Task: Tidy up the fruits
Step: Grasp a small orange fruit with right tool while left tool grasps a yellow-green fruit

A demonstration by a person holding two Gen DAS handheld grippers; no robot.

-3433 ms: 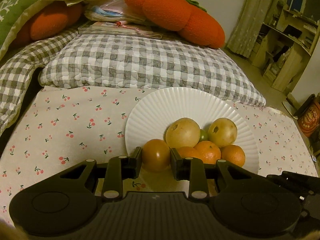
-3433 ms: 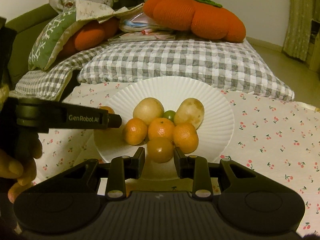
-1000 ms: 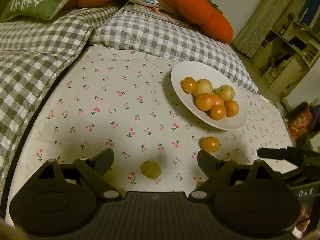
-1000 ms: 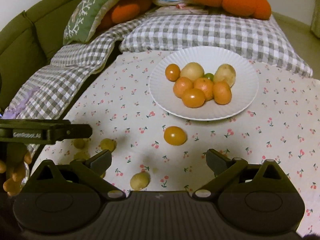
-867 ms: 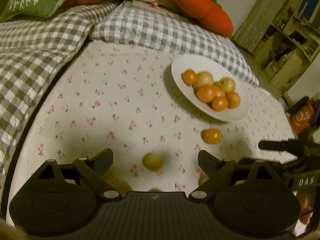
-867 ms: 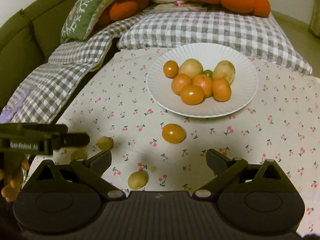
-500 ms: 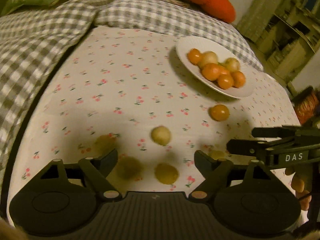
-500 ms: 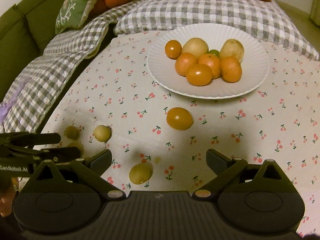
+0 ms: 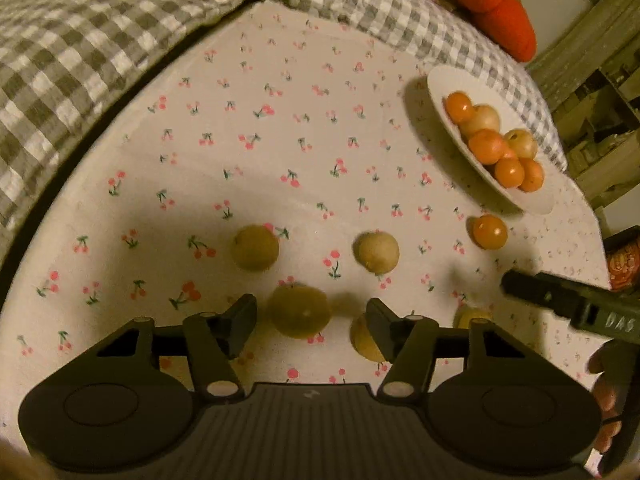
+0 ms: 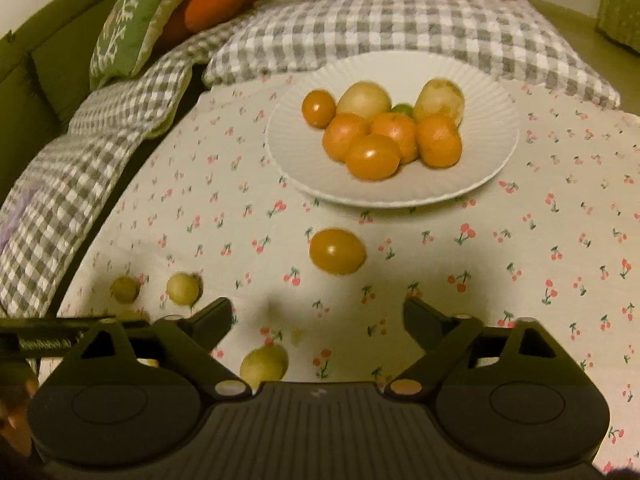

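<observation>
The left gripper is lowered over a small yellow fruit, which is seen between its jaws; the jaws have just been closing but are not yet pressed on it, w/ a gap on each side. The right gripper is held w/ jaws apart and empty, also just narrowed. An orange tomato is lying on the cherry-print tablecloth, near the white plate. Approx. seven fruits are piled on the plate.
</observation>
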